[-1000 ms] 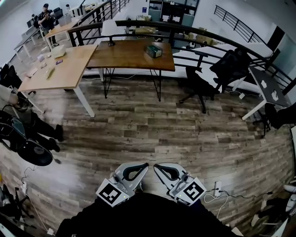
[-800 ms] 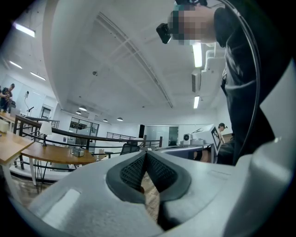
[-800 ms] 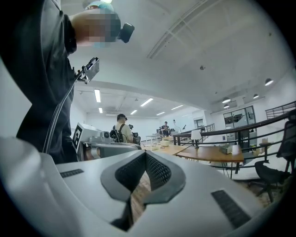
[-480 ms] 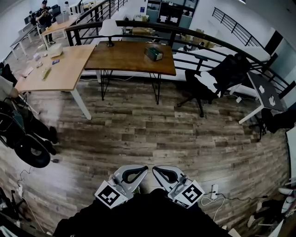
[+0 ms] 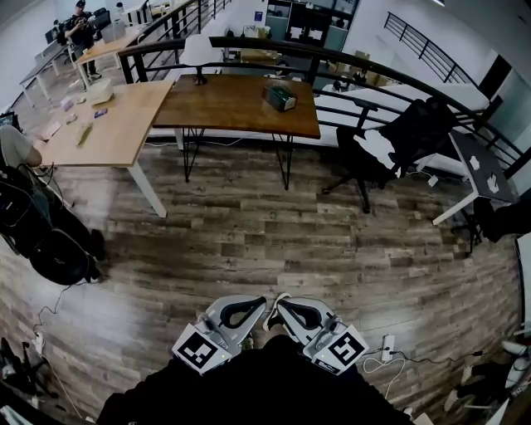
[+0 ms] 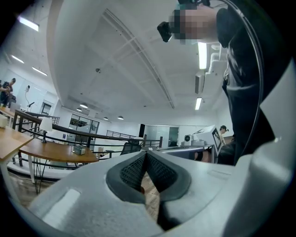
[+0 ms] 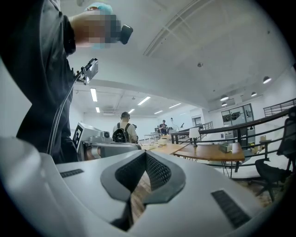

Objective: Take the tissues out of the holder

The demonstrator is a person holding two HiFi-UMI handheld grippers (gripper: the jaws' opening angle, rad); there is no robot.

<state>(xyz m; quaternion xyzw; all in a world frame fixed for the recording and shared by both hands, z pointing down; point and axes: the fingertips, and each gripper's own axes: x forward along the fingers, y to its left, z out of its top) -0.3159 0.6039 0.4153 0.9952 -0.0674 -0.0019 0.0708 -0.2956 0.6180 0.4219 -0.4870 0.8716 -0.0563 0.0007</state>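
Far off to the left, a light wooden counter carries a few small scattered items, and a person stands beyond its far end. Just right of it stands a brown counter with a white-shaded lamp at its far left corner. The tissue holder, a small greenish box, lies on the right part of this brown counter, toward its far edge. Any print on it is too small to read. A black railing curves behind both counters, and a black office chair stands to the right on the wooden floor.

Both grippers sit at the near edge of the scene, close to the body and well apart from the tissue holder, with a wide stretch of floor between. The left gripper has its fingers pressed together with nothing between them, and its own view shows the holder small and far off, left of the fingers. The right gripper is just beside it, its fingers likewise closed and empty, and its view shows the holder far off to the right. Each cube bears a black-and-white square marker rather than lettering.
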